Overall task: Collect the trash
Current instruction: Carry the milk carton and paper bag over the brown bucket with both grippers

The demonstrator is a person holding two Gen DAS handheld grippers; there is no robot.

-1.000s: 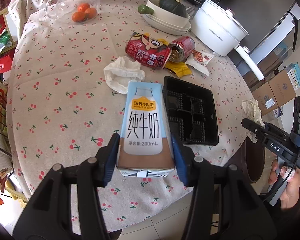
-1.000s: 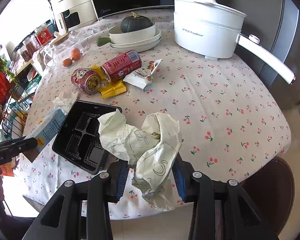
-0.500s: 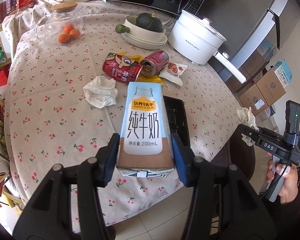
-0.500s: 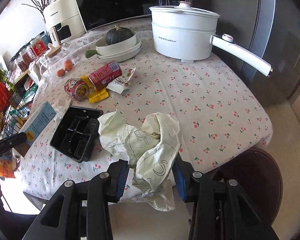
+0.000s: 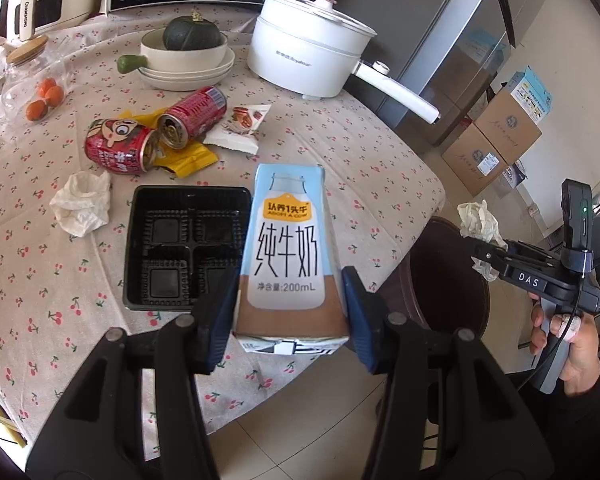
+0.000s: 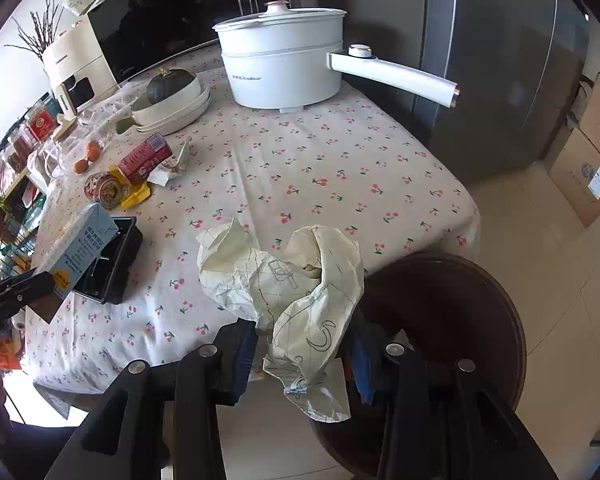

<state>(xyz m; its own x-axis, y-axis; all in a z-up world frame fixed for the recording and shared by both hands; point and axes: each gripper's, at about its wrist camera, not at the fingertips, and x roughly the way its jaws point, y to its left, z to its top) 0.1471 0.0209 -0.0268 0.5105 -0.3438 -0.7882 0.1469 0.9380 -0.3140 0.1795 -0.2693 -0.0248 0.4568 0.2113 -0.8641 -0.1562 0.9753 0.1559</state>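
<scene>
The left gripper (image 5: 288, 312) is clamped on a milk carton (image 5: 286, 252), which hides part of the black tray (image 5: 168, 248). The right gripper (image 6: 302, 354) is closed on crumpled paper (image 6: 296, 280); its pads are largely hidden. Both are held above the table edge (image 6: 440, 240).

A blue-and-white milk carton (image 5: 288, 248) is held upright off the tabletop, and a crumpled cream wrapper (image 6: 288, 280) hangs past its near edge. Two red cans (image 5: 156, 132), a white tissue (image 5: 82, 208) and a black tray (image 5: 180, 248) lie mid-table.
</scene>
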